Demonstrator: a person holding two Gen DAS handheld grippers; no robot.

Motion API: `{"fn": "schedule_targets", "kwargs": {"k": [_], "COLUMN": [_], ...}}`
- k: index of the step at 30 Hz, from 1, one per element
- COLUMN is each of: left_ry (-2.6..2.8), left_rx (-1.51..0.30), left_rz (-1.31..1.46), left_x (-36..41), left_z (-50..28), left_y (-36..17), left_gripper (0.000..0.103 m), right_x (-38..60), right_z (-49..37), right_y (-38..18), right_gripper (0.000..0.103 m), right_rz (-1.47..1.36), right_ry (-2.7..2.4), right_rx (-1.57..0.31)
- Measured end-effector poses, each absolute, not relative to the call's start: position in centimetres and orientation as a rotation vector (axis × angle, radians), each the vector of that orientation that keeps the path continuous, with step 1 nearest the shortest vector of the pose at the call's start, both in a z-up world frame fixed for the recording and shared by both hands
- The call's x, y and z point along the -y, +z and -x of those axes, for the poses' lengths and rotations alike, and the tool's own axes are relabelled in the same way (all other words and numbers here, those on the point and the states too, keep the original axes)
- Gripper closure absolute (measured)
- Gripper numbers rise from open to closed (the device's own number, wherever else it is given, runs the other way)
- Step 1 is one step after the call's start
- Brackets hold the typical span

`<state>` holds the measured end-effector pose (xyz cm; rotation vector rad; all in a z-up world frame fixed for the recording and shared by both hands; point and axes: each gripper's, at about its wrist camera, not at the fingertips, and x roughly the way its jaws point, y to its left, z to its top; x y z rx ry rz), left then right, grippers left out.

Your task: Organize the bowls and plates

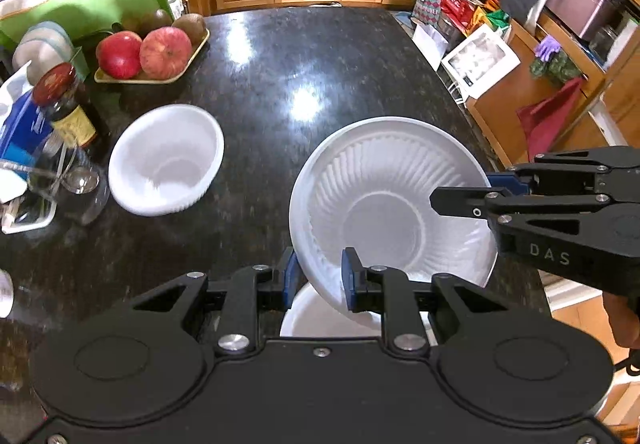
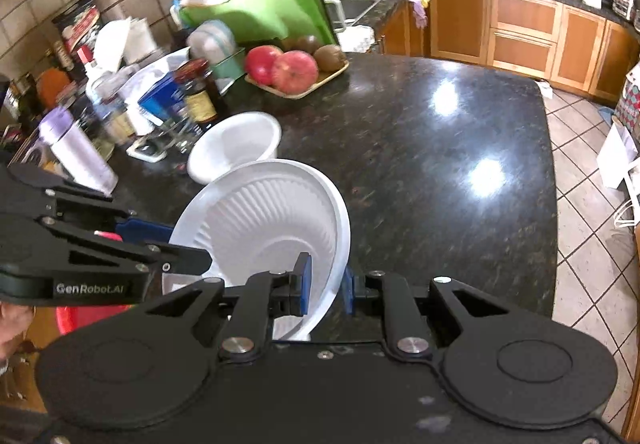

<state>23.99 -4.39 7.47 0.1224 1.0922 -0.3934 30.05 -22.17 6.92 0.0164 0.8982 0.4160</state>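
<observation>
White ribbed foam plate (image 1: 384, 200) is hanging tilted between both tools, above the black speckled granite worktop (image 1: 280, 56). Left tool (image 1: 318, 276) is pinching its near rim, jaws nearly closed; right tool (image 2: 324, 284) is clamping the opposite rim, jaws almost shut. Beyond and left of the left tool, a small white foam bowl (image 1: 166, 160) is sitting on the worktop, nearer that tool.

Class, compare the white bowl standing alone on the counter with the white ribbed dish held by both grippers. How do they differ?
1. The bowl rests on the dark counter; the ribbed dish is held tilted above it.
2. The bowl is untouched; the dish is clamped at opposite rims by the left gripper and right gripper.
3. The bowl looks deeper and narrower; the dish is wider, with a broad flat rim.
Both are plain white.
</observation>
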Motion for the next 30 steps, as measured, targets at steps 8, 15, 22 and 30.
{"fn": "schedule_targets", "kwargs": {"k": [8,15,22,30], "left_ry": [-0.404,-0.435,-0.396,-0.367], "left_rx": [-1.117,-1.147,-1.062,-0.993], "left_rz": [-0.136,-0.157,-0.175,-0.177], "left_x": [2.7,2.5,2.3,2.2], "left_z": [-21.1,-19.9,-18.9,-18.2], "left_y": [6.6,5.3,5.5,5.9], "left_gripper": [0.073,0.07,0.046,0.042], "right_x": [20.7,20.6,21.2,22.2], "right_z": [-26.9,-26.1,-25.6,-24.7], "right_y": [4.9,3.3,3.5,4.5], "right_gripper": [0.085,0.08,0.051,0.034], "right_rz": [-0.02,-0.032,-0.013,0.045], "right_ry": [0.45,0.448,0.408,0.352], "right_rx": [-0.94,-0.976,-0.914,-0.77]}}
